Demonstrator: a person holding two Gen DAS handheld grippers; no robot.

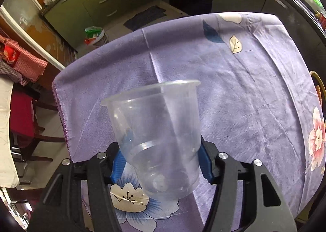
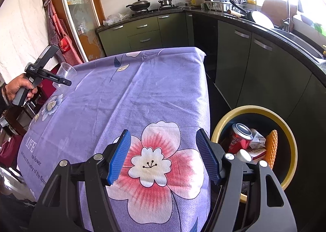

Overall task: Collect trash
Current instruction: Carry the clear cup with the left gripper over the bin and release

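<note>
Cup is sitting upright between my left gripper's pads, above the table's far-left corner — the bin is lying far right, beside my empty, wide-standing right gripper.

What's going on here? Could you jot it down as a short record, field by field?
place: kitchen, table with purple floral cloth
left gripper: jaws shut on a clear plastic cup, held above the table's left edge
right gripper: jaws open, nothing between them, over the pink flower print
bin: yellow-rimmed, on the floor at the table's right side
in the bin: red can, wrappers, a white cap
left on the table: nothing seen
</note>
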